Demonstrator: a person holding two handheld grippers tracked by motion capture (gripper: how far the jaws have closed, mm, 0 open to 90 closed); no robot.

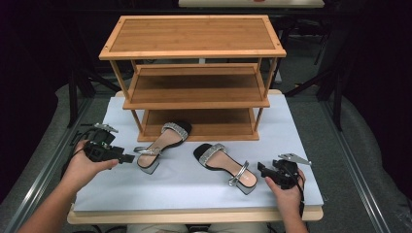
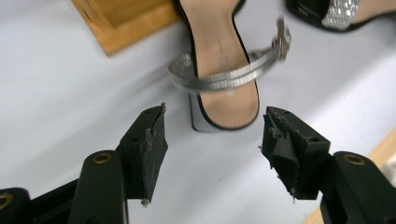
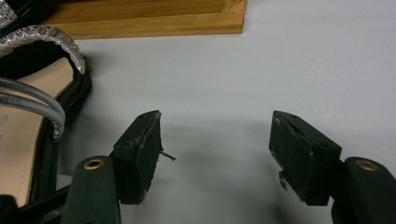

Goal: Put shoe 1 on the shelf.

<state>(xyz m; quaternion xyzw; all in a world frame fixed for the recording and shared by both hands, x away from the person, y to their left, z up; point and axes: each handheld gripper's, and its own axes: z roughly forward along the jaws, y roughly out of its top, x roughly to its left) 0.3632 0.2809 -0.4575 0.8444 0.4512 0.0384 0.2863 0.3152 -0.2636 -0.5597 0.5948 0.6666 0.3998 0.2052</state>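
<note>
Two black sandals with silver straps lie on the white table top. The left sandal (image 1: 163, 143) rests its toe on the front edge of the wooden shoe rack's (image 1: 194, 73) lowest shelf, heel toward me. My left gripper (image 1: 127, 158) is held just left of that heel, open, with nothing between its pads. In the left gripper view the sandal's heel (image 2: 224, 84) lies just beyond the open left gripper (image 2: 212, 140). The right sandal (image 1: 226, 165) lies flat in front of the rack. My right gripper (image 1: 261, 168) sits open just right of its heel, with bare table between its jaws (image 3: 215, 149).
The three-shelf rack stands at the back of the white table top (image 1: 291, 126), all shelves bare apart from the sandal toe. The table's wooden front edge (image 1: 194, 216) runs near my forearms. The rack's base board (image 3: 140, 18) lies ahead of the right gripper.
</note>
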